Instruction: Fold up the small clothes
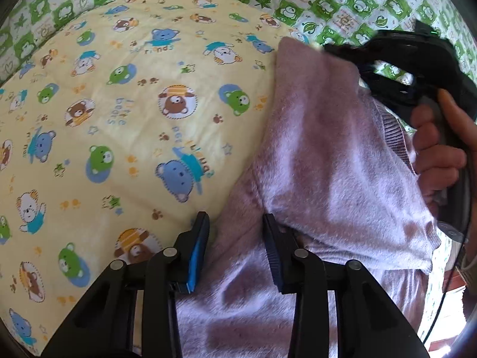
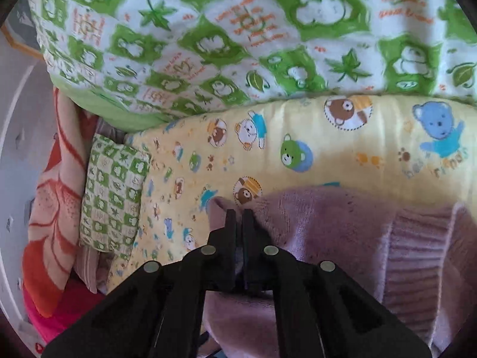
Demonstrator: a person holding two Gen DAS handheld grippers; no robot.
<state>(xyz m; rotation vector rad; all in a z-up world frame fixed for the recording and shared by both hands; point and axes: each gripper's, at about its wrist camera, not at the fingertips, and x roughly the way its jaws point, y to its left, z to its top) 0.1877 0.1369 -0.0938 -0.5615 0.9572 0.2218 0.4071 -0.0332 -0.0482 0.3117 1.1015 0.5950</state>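
Your left gripper [image 1: 235, 223] is spread over the lilac garment [image 1: 328, 164] on the yellow bear quilt [image 1: 119, 104]; right gripper [image 2: 238, 213] pinches its far edge. Green quilt [image 2: 223, 44] bunched beyond, bare quilt left.

A home bedroom, likely a child's: a bed spread with a yellow bear-print quilt [image 1: 119, 113], a green frog-print quilt [image 2: 238, 35], a matching small pillow [image 2: 114, 191] and an orange blanket [image 2: 56, 208].
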